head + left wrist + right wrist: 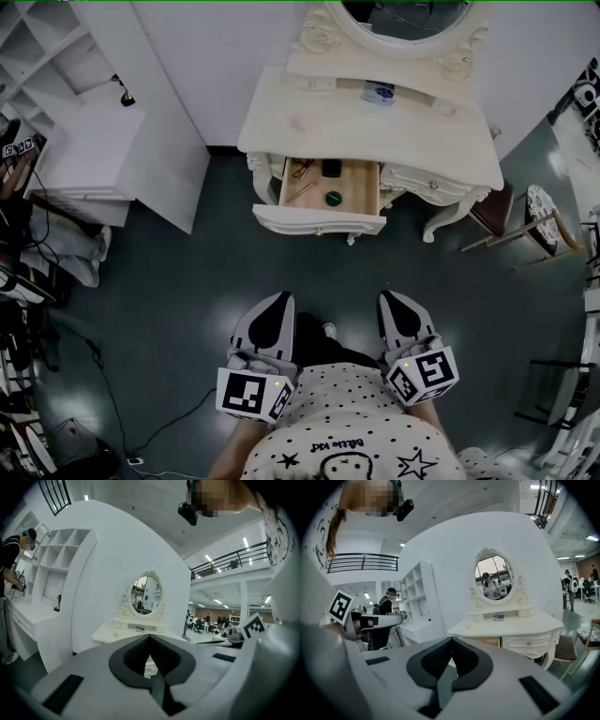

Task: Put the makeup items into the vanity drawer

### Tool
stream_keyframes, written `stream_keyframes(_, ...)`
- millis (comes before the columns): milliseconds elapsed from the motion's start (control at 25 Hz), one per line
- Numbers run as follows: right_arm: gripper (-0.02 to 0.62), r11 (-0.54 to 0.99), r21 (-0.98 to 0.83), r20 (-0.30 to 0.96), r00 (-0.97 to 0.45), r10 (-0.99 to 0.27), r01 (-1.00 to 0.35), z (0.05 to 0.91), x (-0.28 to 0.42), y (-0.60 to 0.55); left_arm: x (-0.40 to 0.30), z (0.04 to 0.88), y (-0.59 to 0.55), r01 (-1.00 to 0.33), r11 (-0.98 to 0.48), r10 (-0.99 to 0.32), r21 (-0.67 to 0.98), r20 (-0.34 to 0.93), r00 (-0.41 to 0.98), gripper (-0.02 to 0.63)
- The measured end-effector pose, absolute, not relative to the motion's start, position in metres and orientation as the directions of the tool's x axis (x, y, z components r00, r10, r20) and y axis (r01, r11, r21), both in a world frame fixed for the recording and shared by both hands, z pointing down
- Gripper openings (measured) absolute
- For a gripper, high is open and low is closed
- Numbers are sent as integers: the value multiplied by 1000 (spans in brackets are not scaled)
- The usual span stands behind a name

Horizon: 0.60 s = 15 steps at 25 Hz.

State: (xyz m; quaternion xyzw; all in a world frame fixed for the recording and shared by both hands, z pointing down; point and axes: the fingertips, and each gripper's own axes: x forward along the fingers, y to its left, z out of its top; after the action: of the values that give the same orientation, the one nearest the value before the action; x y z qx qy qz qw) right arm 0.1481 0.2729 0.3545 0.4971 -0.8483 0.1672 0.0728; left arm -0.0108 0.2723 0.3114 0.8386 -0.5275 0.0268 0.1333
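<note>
Progress: well along, by the look of it. The drawer of the vanity stands pulled open with several makeup items already in it.
Left to do: one small flat pack lies on the vanity top, far side, under the mirror. If it counts as makeup, it has yet to go in. The drawer is not yet closed either.
Drawer, right part: a green round pot near the front, and a black piece further back.
Drawer, left part: a reddish piece at the back, and a slim stick lying aslant nearer the front. I can't say exactly what each one is.
Left gripper: jaws pressed together with nothing between them. It is held low by the person's body, well apart from the vanity.
Right gripper: the same picture, jaws closed tight on nothing, held level with the left one and pointing at the drawer.
Floor between: bare dark floor separates both grippers from the drawer.
</note>
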Motion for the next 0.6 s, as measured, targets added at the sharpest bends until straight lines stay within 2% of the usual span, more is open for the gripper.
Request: stream_keyframes(600, -2, 357, -210, 306, -408, -860, -910, 345, 109, 173, -50, 298, 154, -837, -516, -821, 183, 174, 544, 2)
